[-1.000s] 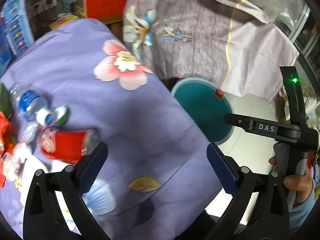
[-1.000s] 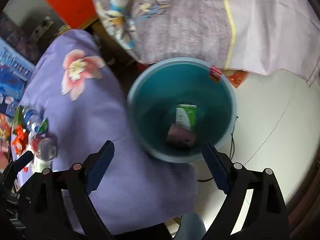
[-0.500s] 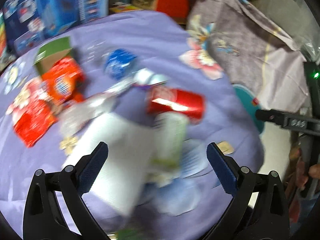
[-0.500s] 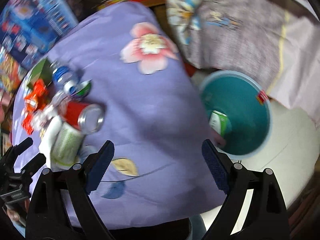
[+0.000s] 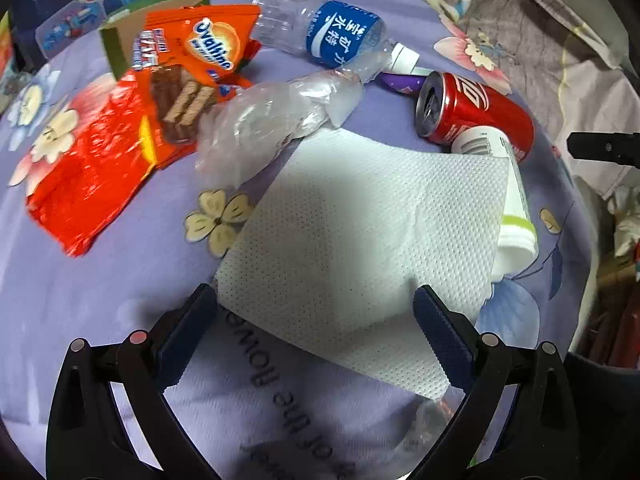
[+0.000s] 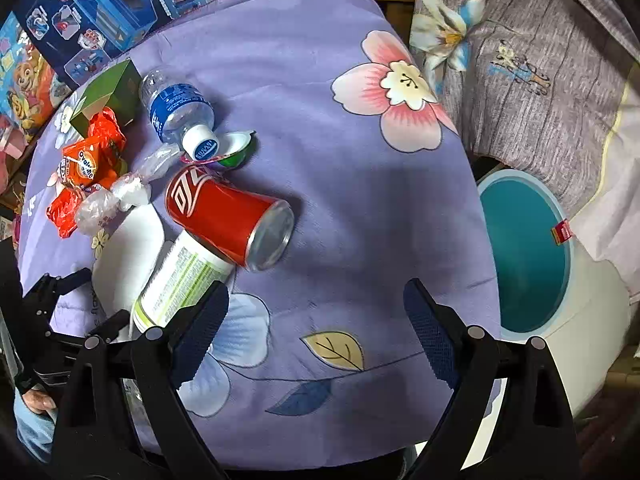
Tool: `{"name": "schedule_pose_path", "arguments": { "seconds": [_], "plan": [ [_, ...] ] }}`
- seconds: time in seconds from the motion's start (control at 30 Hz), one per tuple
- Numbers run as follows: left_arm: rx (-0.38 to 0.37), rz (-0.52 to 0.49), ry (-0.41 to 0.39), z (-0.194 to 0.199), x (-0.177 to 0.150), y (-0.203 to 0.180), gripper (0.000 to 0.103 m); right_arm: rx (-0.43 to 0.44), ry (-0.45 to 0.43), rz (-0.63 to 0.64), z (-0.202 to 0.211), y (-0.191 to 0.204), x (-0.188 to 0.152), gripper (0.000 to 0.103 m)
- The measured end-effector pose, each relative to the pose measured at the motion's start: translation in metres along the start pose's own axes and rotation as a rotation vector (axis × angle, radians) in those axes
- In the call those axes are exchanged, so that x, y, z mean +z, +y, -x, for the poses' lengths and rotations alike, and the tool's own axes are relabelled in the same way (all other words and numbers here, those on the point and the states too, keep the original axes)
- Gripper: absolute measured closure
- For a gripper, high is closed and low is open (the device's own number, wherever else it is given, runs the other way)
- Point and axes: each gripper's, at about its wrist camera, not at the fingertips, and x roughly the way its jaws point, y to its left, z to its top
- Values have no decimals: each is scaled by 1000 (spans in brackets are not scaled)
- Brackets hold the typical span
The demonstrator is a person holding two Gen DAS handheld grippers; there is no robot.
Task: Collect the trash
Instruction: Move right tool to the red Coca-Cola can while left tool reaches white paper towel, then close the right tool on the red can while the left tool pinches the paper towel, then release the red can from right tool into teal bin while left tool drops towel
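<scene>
- Purple floral cloth [image 6: 320, 92]: covers the table; all loose trash lies on it.
- Teal bin [image 6: 524, 256]: stands on the floor just beside the table edge, at the right of the right wrist view.
- White paper towel [image 5: 360, 232]: lies flat; its near edge sits between the jaws of the left gripper [image 5: 316, 332], which stand wide with nothing held.
- White bottle [image 6: 180, 280]: lies on its side, touching the red can [image 6: 228, 220].
- Red can: on its side, partly over the bottle.
- Clear water bottle [image 6: 178, 114]: blue label, beside the orange snack wrappers [image 5: 192, 68].
- Crumpled clear plastic [image 5: 272, 120]: touches the towel's far edge.
- Right gripper [image 6: 316, 316]: jaws wide, empty, above bare cloth.
</scene>
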Motion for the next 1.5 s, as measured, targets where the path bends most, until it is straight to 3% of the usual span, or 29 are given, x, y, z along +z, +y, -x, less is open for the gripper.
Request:
{"name": "schedule_pose_path", "arguments": {
  "seconds": [0.27, 0.43, 0.53, 0.57, 0.6, 0.67, 0.9, 1.13, 1.17, 1.2, 1.27, 1.5],
  "plan": [
    [-69, -125, -15, -7, 6, -20, 4, -20, -6, 35, 2, 20, 14, 18],
    [9, -240, -53, -15, -1, -42, 6, -31, 9, 32, -6, 26, 21, 18],
    [-3, -237, -91, -8, 1, -42, 44, -28, 9, 26, -10, 29, 22, 18],
    [-4, -223, -98, -5, 3, -39, 70, -30, 7, 29, -11, 30, 23, 18],
    [-4, -203, -97, -4, 5, -36, 86, -31, 7, 30, -12, 31, 23, 18],
    [-14, -151, -91, -5, 10, -28, 97, -29, 9, 39, -13, 34, 25, 18],
    [-113, -18, -120, 16, 10, 2, 100, -43, 8, 187, -27, 66, 38, 18],
    [-129, 61, -168, 46, 4, 23, 100, -40, 50, 337, -58, 100, 56, 18],
    [-129, 69, -172, 48, 4, 24, 100, -39, 62, 341, -62, 101, 57, 20],
    [-123, 75, -174, 49, 4, 25, 100, -35, 78, 347, -68, 102, 57, 31],
    [-125, 86, -170, 49, 5, 24, 100, -26, 107, 350, -76, 101, 56, 43],
    [-139, 79, -200, 62, 20, 10, 100, 23, 15, 253, -49, 76, 55, 45]
  ]
}}
